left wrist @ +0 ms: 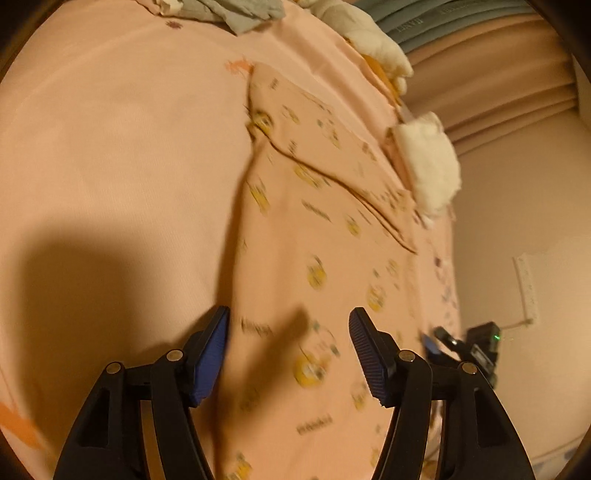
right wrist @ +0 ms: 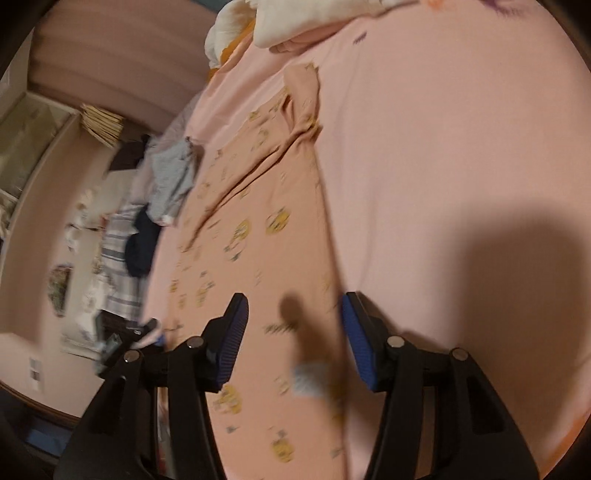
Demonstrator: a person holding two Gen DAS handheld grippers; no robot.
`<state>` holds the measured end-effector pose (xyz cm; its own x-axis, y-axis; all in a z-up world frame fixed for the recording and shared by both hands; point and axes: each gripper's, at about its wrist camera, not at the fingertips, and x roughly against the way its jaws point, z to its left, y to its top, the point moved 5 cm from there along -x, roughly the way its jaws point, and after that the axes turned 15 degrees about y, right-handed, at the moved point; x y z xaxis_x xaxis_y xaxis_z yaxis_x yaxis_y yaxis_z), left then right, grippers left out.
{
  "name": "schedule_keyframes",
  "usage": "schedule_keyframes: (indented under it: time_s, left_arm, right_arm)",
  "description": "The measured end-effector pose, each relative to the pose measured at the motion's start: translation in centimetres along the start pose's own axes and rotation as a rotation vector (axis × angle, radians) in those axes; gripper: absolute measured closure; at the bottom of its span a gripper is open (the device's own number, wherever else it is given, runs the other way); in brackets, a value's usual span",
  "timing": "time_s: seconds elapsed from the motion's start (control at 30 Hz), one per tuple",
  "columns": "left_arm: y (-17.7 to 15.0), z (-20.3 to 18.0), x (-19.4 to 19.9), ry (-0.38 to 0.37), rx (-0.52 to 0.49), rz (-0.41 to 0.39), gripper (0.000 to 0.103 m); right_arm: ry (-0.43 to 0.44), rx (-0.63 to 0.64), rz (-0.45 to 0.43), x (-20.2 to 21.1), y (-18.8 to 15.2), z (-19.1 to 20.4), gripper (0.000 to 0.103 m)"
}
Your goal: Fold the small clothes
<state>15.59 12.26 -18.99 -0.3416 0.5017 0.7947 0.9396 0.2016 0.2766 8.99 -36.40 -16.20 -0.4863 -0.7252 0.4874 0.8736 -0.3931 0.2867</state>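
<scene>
A peach garment with yellow prints lies spread flat on the pink bedsheet, one sleeve folded across it at the far end. My left gripper is open above the garment's near part, holding nothing. The same garment shows in the right wrist view, running away from me with a sleeve bunched at the far end. My right gripper is open above its near part, empty. The other gripper shows at the bed's right edge, and in the right wrist view the other gripper shows at the left edge.
A grey cloth and white plush items lie at the far side of the bed. A heap of grey, striped and dark clothes lies along the bed's left edge. The bedsheet stretches to the right. Curtains hang behind.
</scene>
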Motion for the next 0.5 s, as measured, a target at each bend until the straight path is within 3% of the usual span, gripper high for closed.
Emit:
schedule_keyframes:
  time_s: [0.23, 0.4, 0.5]
  left_arm:
    - [-3.7, -0.8, 0.8, -0.073, -0.024, 0.052, 0.040]
    - [-5.8, -1.1, 1.1, -0.080, -0.040, 0.072, 0.040]
    - [-5.6, -1.3, 0.5, -0.038, -0.035, 0.073, 0.053]
  right_arm:
    - [0.065, -0.027, 0.075, 0.0, -5.0, 1.4, 0.057]
    - [0.071, -0.020, 0.097, 0.3, -7.2, 2.0, 0.061]
    - [0.045, -0.013, 0.094, 0.2, -7.2, 1.7, 0.071]
